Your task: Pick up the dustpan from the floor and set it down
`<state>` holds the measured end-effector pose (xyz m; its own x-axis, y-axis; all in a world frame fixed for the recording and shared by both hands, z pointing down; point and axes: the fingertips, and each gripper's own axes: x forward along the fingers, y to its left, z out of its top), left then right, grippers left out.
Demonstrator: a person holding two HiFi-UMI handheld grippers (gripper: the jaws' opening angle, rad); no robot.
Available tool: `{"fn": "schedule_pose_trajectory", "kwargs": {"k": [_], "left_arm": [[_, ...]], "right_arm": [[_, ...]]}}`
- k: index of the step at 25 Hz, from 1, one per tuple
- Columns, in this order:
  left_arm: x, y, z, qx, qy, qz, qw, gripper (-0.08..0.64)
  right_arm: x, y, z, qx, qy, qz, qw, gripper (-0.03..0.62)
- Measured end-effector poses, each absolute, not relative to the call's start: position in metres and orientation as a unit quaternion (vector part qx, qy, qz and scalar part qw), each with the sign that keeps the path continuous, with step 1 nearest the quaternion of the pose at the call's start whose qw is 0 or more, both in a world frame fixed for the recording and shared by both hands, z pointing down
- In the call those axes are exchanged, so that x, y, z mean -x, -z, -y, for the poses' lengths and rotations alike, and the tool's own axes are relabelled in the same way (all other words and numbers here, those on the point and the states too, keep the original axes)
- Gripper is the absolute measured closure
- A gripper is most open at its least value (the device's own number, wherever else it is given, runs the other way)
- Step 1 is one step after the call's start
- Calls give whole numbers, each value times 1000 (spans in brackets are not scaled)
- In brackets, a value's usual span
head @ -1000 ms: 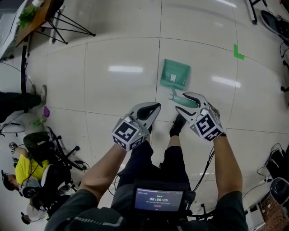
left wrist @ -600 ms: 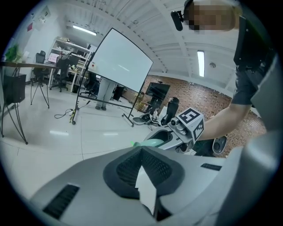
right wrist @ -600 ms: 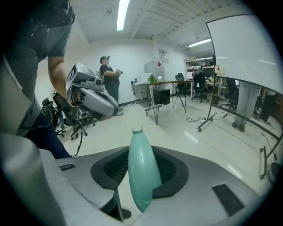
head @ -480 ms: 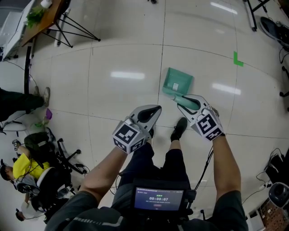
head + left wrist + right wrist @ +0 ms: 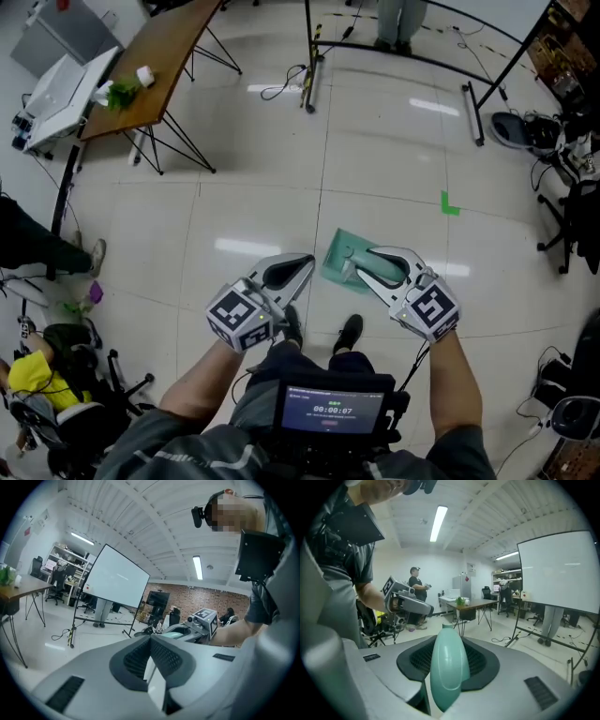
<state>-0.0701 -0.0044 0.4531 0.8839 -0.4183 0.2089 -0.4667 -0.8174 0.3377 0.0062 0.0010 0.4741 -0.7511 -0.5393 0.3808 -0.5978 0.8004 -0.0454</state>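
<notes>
The teal dustpan point(image 5: 337, 253) hangs in the air above the tiled floor, pan end pointing away from me. My right gripper point(image 5: 373, 265) is shut on its handle point(image 5: 449, 667), which stands upright between the dark pads in the right gripper view. My left gripper point(image 5: 289, 270) is beside it to the left, held up at the same height, shut with nothing between its pads point(image 5: 161, 656). From the left gripper view I see the right gripper point(image 5: 199, 620) with a strip of teal dustpan point(image 5: 176, 629) in it. My shoes show on the floor below.
A wooden table point(image 5: 159, 56) with a plant stands at the back left. A whiteboard on a metal stand point(image 5: 117, 581) is at the back middle. A green tape mark point(image 5: 450, 202) lies on the floor. Chairs and cables crowd the right edge, and a seated person point(image 5: 33, 361) the lower left.
The right jaws closed on the dustpan's handle on the floor. Both grippers then rose, carrying the dustpan up off the tiles, and the head view now takes in much more of the room.
</notes>
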Motion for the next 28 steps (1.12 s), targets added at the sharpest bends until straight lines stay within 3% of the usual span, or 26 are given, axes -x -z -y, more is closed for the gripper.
{"fn": "schedule_pose_trajectory", "kwargs": {"k": [4, 9, 18, 28], "left_arm": [[95, -343, -23, -956, -28, 235, 173, 534], [109, -276, -64, -958, -3, 246, 151, 535], [108, -242, -90, -972, -14, 198, 123, 537], [115, -251, -93, -974, -32, 187, 121, 538]], "right_arm": [[12, -378, -39, -316, -79, 930, 172, 439], [20, -296, -85, -325, -52, 933, 149, 439], [35, -240, -103, -336, -21, 931, 140, 440], [39, -239, -105, -344, -21, 929, 138, 440]]}}
